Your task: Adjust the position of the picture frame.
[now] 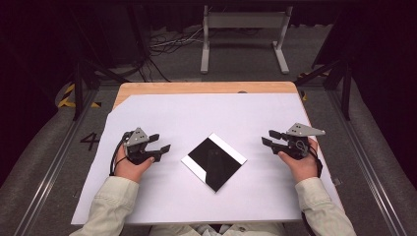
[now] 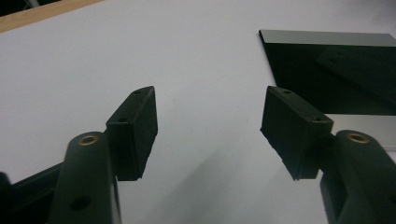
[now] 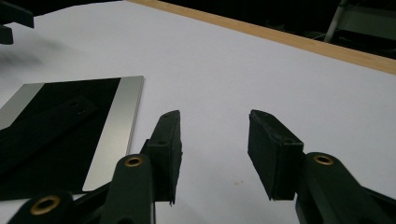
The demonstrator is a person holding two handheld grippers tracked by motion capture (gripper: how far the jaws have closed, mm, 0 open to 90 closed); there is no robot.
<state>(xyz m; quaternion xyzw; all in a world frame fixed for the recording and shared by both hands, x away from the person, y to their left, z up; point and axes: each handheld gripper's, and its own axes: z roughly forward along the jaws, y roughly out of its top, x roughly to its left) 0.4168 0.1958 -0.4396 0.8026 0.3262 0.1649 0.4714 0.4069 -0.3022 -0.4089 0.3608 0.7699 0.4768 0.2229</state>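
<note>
A black plate (image 1: 214,162) with silver edge strips lies flat on the white sheet (image 1: 162,113), turned cornerwise. The left gripper (image 1: 160,144) sits left of the plate and the right gripper (image 1: 269,138) right of it, both apart from it. Each has its jaws spread with nothing between them.

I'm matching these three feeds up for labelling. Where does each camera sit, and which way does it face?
High view: above the person's side, looking forward and down on the white sheet; forearms and both hand-held grippers show.
Left gripper view: rides the left hand-held gripper, looking along its open jaws over the sheet.
Right gripper view: rides the right hand-held gripper, jaws open.
All three share the black glossy square with silver edge strips.
</note>
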